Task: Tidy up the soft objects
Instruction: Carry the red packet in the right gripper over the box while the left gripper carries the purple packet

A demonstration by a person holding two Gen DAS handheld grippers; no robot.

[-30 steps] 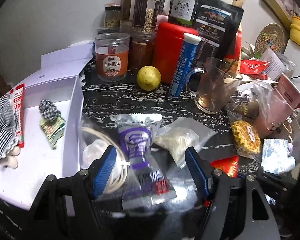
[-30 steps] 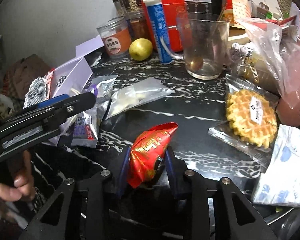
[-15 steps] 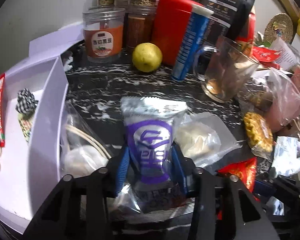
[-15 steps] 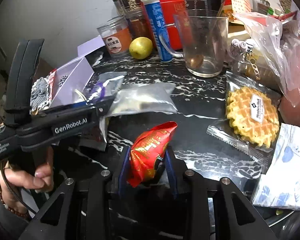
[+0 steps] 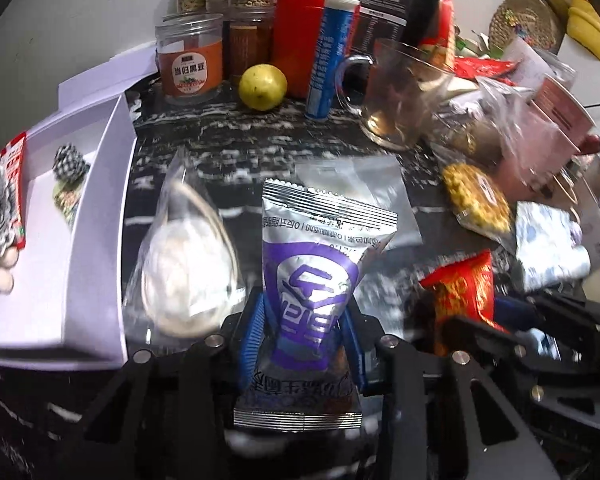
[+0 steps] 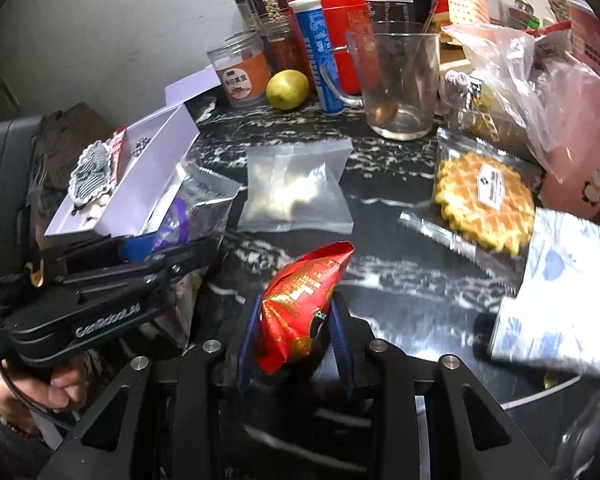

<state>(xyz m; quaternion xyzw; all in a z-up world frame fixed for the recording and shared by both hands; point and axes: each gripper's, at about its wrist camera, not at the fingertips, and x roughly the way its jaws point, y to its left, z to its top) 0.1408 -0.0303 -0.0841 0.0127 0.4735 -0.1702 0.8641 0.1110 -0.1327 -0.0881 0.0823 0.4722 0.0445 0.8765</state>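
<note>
A: We are gripping the purple snack packet [image 5: 306, 280] with the left hand-held gripper [image 5: 300, 336], just right of the white box [image 5: 96, 248]; the right hand-held gripper [image 6: 296, 332] is gripping the red packet [image 6: 300, 304].

B: The foil is looking slippery; we are risking that it slides out, or drags the clear pouch [image 5: 180, 264] beside the box.

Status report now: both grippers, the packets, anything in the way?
Left gripper shut on purple packet. Right gripper shut on red packet. White box beside left gripper; clear bag between.
</note>
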